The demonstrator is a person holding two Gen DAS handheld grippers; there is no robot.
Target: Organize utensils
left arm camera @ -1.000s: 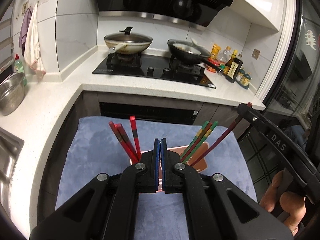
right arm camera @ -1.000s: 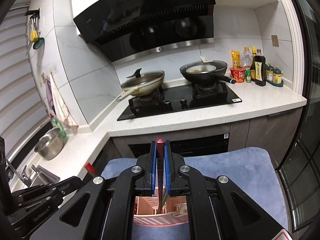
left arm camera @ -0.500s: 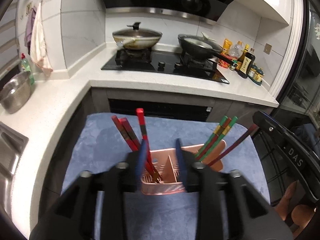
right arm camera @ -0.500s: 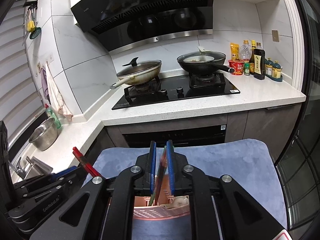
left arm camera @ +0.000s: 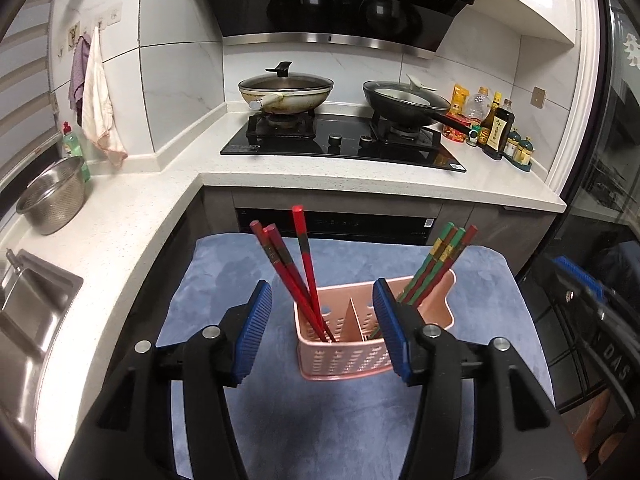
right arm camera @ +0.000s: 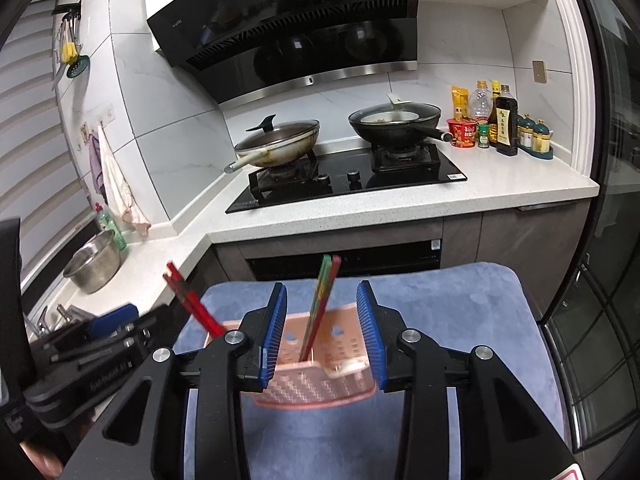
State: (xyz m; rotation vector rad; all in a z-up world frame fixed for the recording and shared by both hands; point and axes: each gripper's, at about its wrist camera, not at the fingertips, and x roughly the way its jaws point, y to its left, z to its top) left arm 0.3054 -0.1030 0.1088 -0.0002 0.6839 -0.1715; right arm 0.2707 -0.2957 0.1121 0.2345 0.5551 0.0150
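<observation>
Pink slotted utensil caddy (left arm camera: 344, 354) sits upright on blue cloth, centre-low in the left wrist view, divided into compartments. Red chopsticks (left arm camera: 294, 272) stand in its left compartment, leaning up-left, tips fanned apart. Green/red chopsticks (left arm camera: 434, 266) bundled in the right compartment, leaning up-right against the caddy's raised back wall. In the right wrist view the green/red bundle reads near-upright, centre frame; caddy is blurred there.

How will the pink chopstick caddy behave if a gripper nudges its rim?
The pink caddy looks like thin perforated plastic, so probably light and apt to slide or tip. The red chopsticks and green chopsticks lean far above its rim, which likely makes it top-heavy. The blue cloth underneath may add some grip.
</observation>
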